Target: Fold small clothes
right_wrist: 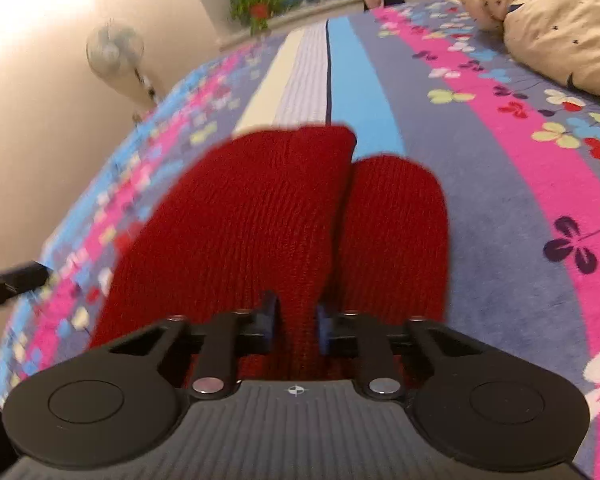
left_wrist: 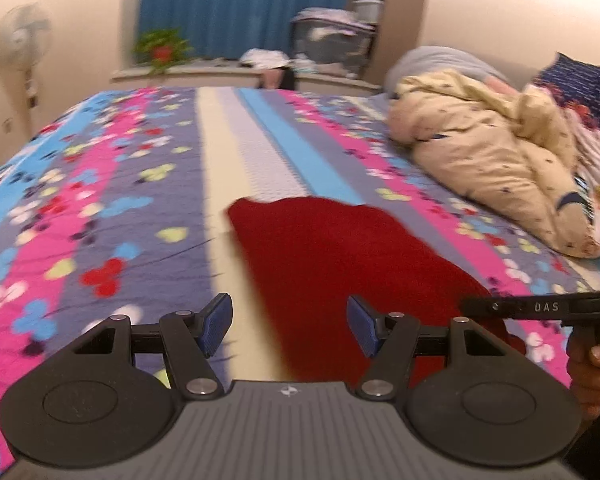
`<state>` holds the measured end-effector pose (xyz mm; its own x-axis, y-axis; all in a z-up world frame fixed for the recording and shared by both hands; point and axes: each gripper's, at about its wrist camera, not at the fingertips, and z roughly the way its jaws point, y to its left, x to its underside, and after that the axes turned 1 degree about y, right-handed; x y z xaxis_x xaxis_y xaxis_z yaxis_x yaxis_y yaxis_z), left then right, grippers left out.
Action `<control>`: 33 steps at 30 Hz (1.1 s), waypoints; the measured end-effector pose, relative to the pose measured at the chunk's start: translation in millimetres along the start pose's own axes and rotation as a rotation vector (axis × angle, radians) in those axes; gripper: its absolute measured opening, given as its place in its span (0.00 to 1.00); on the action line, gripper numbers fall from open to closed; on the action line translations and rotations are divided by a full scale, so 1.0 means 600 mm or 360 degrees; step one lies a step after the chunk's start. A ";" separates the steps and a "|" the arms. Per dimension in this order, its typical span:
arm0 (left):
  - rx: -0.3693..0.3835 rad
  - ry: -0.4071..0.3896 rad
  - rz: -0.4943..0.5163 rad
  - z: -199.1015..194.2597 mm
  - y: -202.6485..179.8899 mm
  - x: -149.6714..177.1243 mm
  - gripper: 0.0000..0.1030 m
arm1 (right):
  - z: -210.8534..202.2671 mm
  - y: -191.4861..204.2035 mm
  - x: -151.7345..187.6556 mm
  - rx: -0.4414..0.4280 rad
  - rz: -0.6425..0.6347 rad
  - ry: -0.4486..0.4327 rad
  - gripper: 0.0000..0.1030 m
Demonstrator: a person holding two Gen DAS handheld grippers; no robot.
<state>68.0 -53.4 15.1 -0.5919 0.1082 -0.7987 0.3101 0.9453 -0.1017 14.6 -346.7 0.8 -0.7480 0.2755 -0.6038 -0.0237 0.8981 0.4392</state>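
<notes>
Red knitted cloth (right_wrist: 284, 216) is pinched between the two blue pads of the right gripper (right_wrist: 296, 324) at the bottom middle of the right wrist view; the jaws are squeezed close together on a bunch of it. This gripper points down at a slant toward the bed. From the pads the red cloth spreads up the frame in two lumps, a big one on the left and a smaller one on the right. In the left wrist view, the left gripper (left_wrist: 290, 326) is spread wide with nothing between its pads. It also tips down, and the red cloth lies just past it, up and to the right. A hand (left_wrist: 590, 372) grips a black handle at the right edge. Both views show the flowery bedspread (left_wrist: 100, 200) under everything. A cream quilt (left_wrist: 492, 152) sits bunched up at the upper right.
</notes>
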 end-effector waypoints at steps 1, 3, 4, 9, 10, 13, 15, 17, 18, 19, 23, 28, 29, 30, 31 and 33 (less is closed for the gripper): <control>0.0026 0.0003 0.0012 0.008 -0.008 0.002 0.67 | -0.007 0.001 -0.001 -0.0011 -0.0022 -0.0042 0.15; 0.0076 0.0153 0.0022 0.045 -0.022 0.028 0.55 | -0.018 0.000 -0.001 -0.0016 -0.0057 -0.0083 0.15; 0.0085 0.0327 0.0038 0.075 -0.026 0.051 0.53 | -0.016 -0.004 0.000 -0.0005 -0.0053 -0.0062 0.15; 0.0148 0.0539 -0.0116 0.115 0.000 0.096 0.57 | 0.037 -0.022 0.021 0.0071 -0.0005 0.0294 0.22; 0.0153 0.0539 -0.0132 0.115 0.004 0.088 0.57 | 0.034 -0.015 0.019 0.0101 -0.0050 0.0276 0.24; 0.0131 0.0470 -0.0138 0.105 0.021 0.054 0.68 | 0.024 -0.010 0.007 0.0152 -0.0066 0.0175 0.50; 0.0122 0.0374 -0.0184 0.093 0.031 0.025 0.78 | 0.021 -0.020 -0.003 0.0175 0.0016 0.0120 0.61; 0.0107 0.0296 -0.0275 0.098 0.047 -0.006 0.85 | 0.023 -0.028 -0.011 0.0192 0.0084 0.0093 0.66; 0.0111 0.0276 -0.0329 0.105 0.056 -0.021 0.87 | 0.027 -0.031 -0.012 0.0198 0.0103 0.0092 0.71; 0.0124 0.0272 -0.0382 0.114 0.062 -0.031 0.88 | 0.032 -0.032 -0.010 0.0209 0.0116 0.0103 0.73; 0.0176 0.0395 -0.0568 0.183 0.093 -0.058 0.91 | 0.055 -0.040 -0.009 0.0274 0.0142 0.0209 0.88; 0.0295 0.0506 -0.0717 0.271 0.116 -0.050 0.99 | 0.070 -0.058 -0.006 0.0241 0.0271 0.0262 0.92; 0.0355 0.0534 -0.0774 0.288 0.121 -0.046 0.99 | 0.073 -0.062 -0.006 0.0231 0.0287 0.0272 0.93; 0.0421 0.0562 -0.0838 0.304 0.128 -0.041 0.99 | 0.075 -0.066 -0.005 0.0219 0.0301 0.0280 0.93; 0.0485 0.0585 -0.0903 0.320 0.133 -0.037 0.99 | 0.078 -0.069 -0.004 0.0205 0.0315 0.0289 0.93; 0.0541 0.0615 -0.0965 0.344 0.138 -0.028 1.00 | 0.082 -0.075 -0.004 0.0176 0.0343 0.0306 0.94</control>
<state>257.0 -40.5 -102.4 -0.9271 -0.2373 -0.2901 0.0243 0.7344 -0.6783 49.9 -370.9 -50.1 -0.8400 0.4034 -0.3628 0.2138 0.8607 0.4620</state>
